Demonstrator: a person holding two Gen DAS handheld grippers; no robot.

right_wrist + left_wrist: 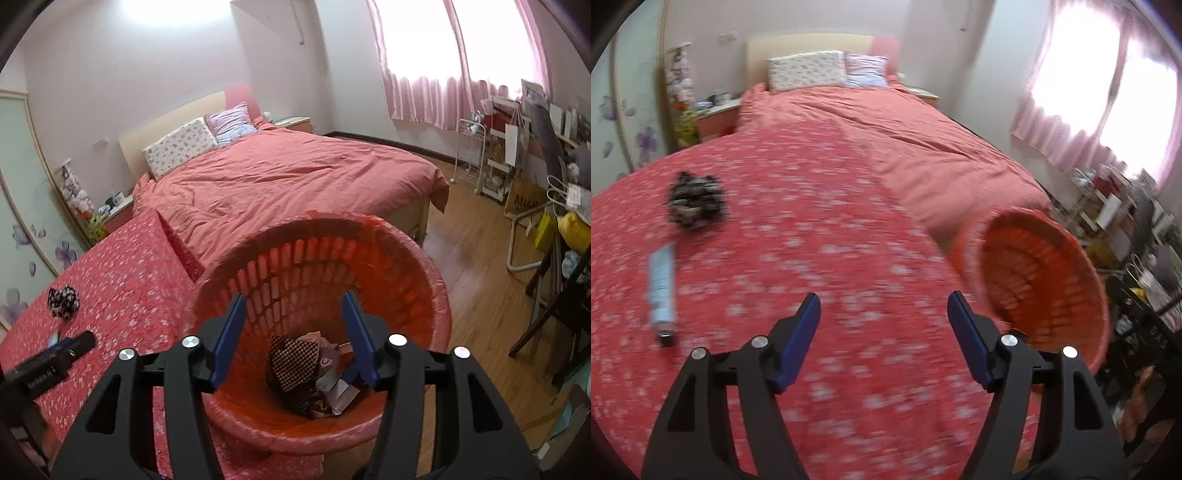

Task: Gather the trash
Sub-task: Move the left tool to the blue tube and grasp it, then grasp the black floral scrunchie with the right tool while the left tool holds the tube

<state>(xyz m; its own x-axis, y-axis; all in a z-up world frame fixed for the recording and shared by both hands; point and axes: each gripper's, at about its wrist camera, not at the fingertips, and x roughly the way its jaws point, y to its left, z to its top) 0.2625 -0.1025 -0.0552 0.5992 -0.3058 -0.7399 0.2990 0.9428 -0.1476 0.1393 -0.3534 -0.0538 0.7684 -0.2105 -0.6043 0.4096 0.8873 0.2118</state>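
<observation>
A wardrobe door with purple flowers (22,236) stands at the far left, beside a nightstand (118,212). The bed (280,177) wears a plain coral duvet; a red floral blanket (812,229) covers its foot. On that blanket lie a black-and-white crumpled wrapper (696,201) and, nearer, a pale blue tube (662,291). The left hand-held gripper (884,314) hovers spread and empty over the blanket. The orange basket (424,258), at the blanket's right edge, holds crumpled trash (314,369); the right hand-held gripper (293,314) is spread above it, pinching nothing. Wooden floor (480,295), cluttered shelves (495,162) and pink curtains (424,92) fill the right.
</observation>
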